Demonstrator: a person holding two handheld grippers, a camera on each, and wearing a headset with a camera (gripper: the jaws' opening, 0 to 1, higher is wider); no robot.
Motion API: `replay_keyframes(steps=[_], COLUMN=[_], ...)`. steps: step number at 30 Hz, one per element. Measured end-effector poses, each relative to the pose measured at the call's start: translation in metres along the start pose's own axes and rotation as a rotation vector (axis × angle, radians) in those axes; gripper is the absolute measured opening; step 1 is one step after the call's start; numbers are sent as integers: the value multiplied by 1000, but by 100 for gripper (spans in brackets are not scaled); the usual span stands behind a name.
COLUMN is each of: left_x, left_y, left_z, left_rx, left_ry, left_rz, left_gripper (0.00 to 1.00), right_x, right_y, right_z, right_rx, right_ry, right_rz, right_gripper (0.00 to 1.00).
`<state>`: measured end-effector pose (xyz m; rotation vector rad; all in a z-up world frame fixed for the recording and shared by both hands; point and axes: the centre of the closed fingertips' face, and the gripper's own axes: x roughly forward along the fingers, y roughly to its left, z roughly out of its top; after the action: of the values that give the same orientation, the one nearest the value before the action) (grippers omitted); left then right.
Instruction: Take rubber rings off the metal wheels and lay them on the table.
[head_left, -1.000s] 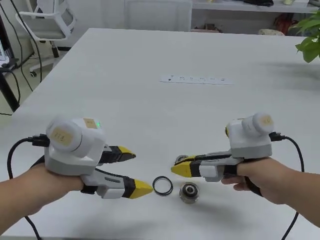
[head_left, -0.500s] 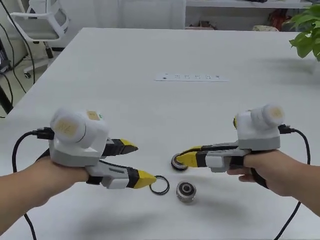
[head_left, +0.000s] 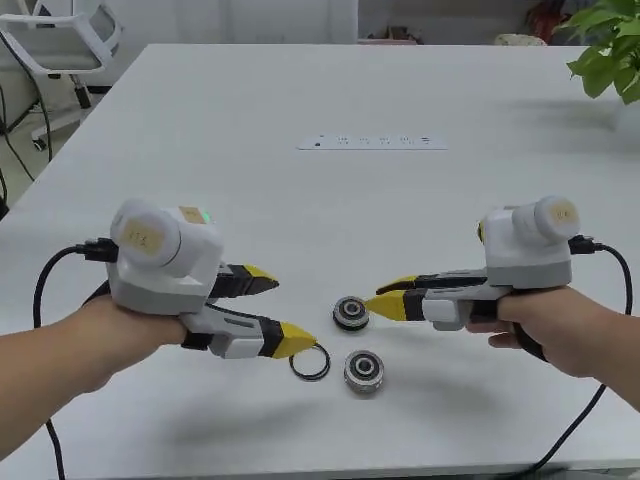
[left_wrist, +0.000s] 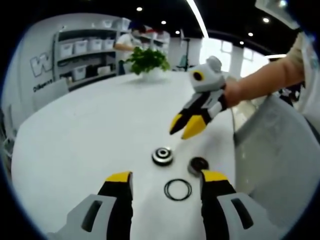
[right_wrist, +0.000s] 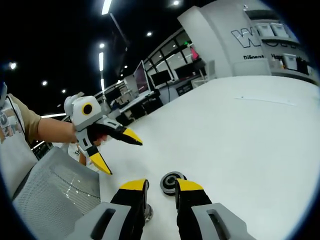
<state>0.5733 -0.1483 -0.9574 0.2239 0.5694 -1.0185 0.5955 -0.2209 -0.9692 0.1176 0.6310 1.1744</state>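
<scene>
Now, one ring (head_left: 310, 363) lies flat on the table (head_left: 330, 210), off any wheel, so that part of the job looks done. The left tongs (head_left: 283, 310) stand wide and empty, lower tip just beside the ring, which fits a piece set down and released. The right tongs (head_left: 385, 298) are narrow with nothing held, tips just beside the far wheel (head_left: 351, 313). I'd guess they are lining up to grip it or pin it for stripping. The near wheel (head_left: 364, 370) sits just beside the ring. From here I can't tell whether either wheel carries rubber, though the far one's rim looks dark.
</scene>
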Motion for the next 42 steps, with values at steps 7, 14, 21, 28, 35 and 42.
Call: replay_keyframes(steps=[7, 14, 21, 28, 35, 42], left_x=[9, 20, 31, 43, 53, 59], left_y=[4, 5, 3, 4, 8, 7], left_z=[2, 3, 1, -1, 0, 2], left_rx=[5, 0, 14, 15, 19, 11], left_ry=[3, 3, 19, 27, 29, 26], left_rz=[-8, -21, -33, -43, -42, -49], left_gripper=[52, 50, 49, 47, 44, 38], right_x=[0, 3, 6, 9, 11, 10], right_y=[-6, -4, -9, -10, -14, -16], right_z=[-10, -17, -19, -21, -23, -25], right_rx=[-53, -93, -126, -133, -140, -142], right_ry=[42, 70, 85, 95, 94, 95], right_rz=[-18, -26, -38, -29, -29, -35], right_gripper=[23, 24, 25, 26, 28, 28])
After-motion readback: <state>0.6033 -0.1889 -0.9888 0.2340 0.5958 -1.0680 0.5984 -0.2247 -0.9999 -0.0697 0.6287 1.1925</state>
